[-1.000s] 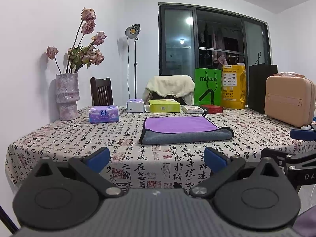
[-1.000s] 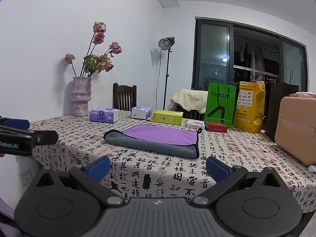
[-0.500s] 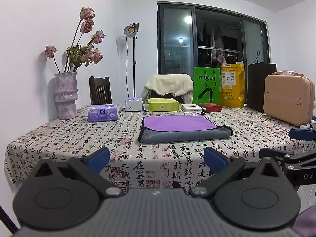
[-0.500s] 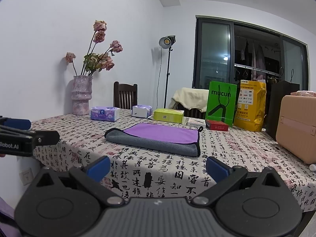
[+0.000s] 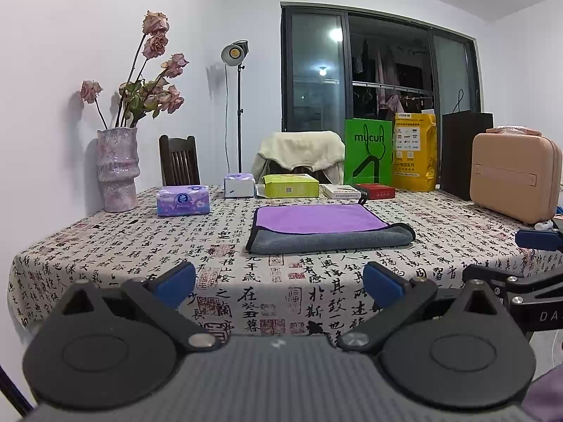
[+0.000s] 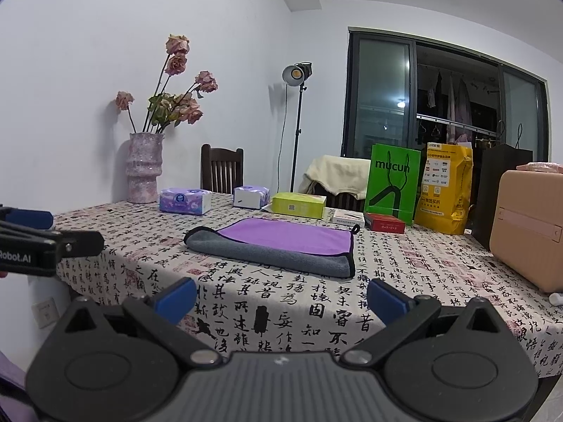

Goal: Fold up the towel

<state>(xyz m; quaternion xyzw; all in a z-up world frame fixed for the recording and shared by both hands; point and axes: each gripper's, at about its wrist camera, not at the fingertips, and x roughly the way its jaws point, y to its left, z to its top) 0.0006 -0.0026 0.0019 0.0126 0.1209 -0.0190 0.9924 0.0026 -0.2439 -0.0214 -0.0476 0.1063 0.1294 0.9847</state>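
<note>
A towel, purple on top and grey along its near folded edge, lies flat on the table with the calligraphy-print cloth; it also shows in the right wrist view. My left gripper is open and empty, held before the table's front edge, well short of the towel. My right gripper is open and empty, at the table's front edge. Each gripper shows at the side of the other's view.
At the back stand a vase of dried roses, tissue packs, a green box, a green bag, a yellow bag and a tan case at the right. Chairs stand behind the table.
Both views have shifted only slightly; the towel and the open grippers stand as before.
</note>
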